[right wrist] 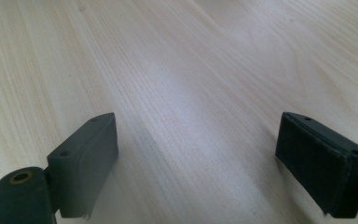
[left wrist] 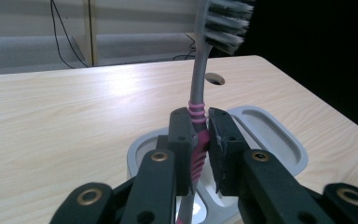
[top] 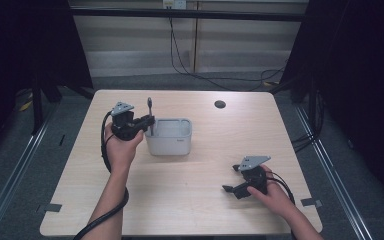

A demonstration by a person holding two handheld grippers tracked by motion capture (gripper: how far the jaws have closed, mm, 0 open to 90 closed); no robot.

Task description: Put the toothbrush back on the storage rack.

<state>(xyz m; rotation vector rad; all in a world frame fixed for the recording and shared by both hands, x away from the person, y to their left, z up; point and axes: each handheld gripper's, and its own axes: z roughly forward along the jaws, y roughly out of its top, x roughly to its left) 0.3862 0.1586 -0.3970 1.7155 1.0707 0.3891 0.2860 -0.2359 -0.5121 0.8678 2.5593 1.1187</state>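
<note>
High view layout: light wood table, grey holder left of centre, left gripper at the holder's left end, right gripper well apart near the front right edge.
Container: grey toothbrush holder, oblong, rounded corners, walls upright, standing on the table top; in the left gripper view it shows recessed compartments under a wide rim.
Container contents: toothbrush stands upright at the holder's left end, lower handle down inside a compartment; which compartment, cannot tell. Other compartment looks bare where visible.
Toothbrush detail: grey neck and head, bristles at top, pink ribbed grip section on the handle; head rises above the holder rim and above the gripper.
Left gripper state: jaws drawn in narrow, pads pressed on both sides of the pink grip section, holding the toothbrush upright over the holder; held by the person's left hand.
Right gripper state: jaws spread wide, nothing between them, bare wood grain under them; gripper low over the table, in the person's right hand.
Table extras: dark round cable hole behind the holder, toward the far edge.
Cables: black cable trails from each gripper along the forearm.
</note>
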